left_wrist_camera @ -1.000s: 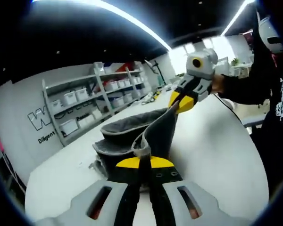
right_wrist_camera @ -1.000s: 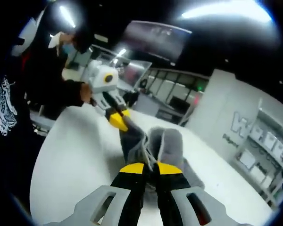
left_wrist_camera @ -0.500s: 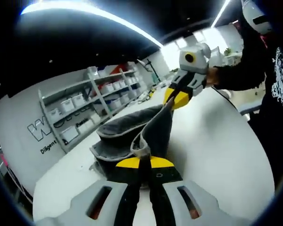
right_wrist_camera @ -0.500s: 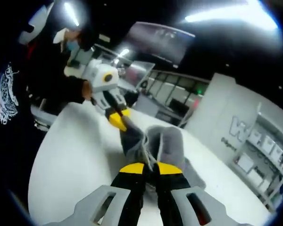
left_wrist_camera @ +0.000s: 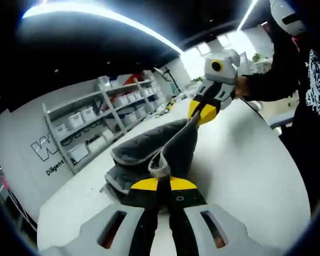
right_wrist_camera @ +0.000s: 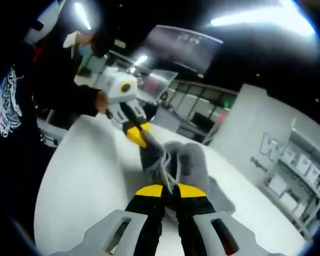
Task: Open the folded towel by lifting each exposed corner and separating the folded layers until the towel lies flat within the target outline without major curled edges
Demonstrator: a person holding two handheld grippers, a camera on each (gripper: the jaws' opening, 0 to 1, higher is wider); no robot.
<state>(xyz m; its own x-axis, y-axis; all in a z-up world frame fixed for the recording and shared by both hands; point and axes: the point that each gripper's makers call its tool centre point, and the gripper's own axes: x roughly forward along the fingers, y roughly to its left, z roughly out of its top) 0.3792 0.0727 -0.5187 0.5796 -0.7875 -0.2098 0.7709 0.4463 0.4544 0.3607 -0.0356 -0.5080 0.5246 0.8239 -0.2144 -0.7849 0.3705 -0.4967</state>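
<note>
Grey towel (left_wrist_camera: pixel 149 154) above white table (left_wrist_camera: pixel 245 170), one corner in each gripper's closed fingers: left gripper (left_wrist_camera: pixel 164 184), right gripper (right_wrist_camera: pixel 169 190)

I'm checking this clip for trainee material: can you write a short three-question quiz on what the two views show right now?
1. True or false: both hand-held grippers are shut on the grey towel.
2. Where does the towel rest? A) white table B) shelf C) floor
3. Fill in: between the left hand-held gripper and the right hand-held gripper, the held towel edge is lifted ____ the table.

Key: 1 true; 2 A; 3 above.
</note>
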